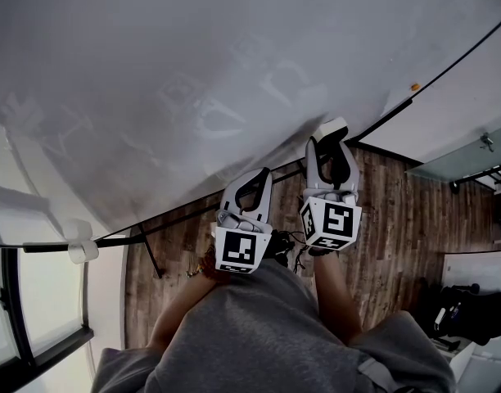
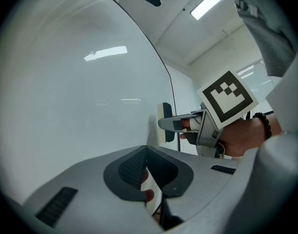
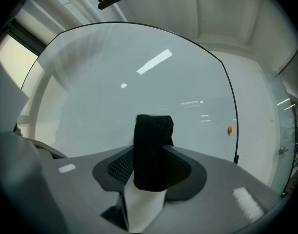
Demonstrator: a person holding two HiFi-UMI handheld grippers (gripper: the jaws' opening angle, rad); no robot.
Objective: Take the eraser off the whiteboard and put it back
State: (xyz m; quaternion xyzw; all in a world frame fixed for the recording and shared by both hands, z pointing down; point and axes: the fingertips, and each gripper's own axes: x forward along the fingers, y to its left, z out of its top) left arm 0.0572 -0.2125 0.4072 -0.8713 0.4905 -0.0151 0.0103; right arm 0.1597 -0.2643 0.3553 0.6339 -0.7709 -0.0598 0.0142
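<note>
Head view — eraser [image 1: 331, 127] near whiteboard [image 1: 193, 72] bottom edge

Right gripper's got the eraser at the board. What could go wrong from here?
1. The right gripper holds the black-felt, white-bodied eraser with much of it sticking past the jaws; pressing on the glossy whiteboard might twist it loose.
2. It sits near the board's dark edge in the head view; a slip would likely drop it to the wooden floor.

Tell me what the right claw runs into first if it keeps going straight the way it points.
The whiteboard. The right claw grips the eraser, felt end leading, so the felt would meet the board first; how near it is, I can't tell.
</note>
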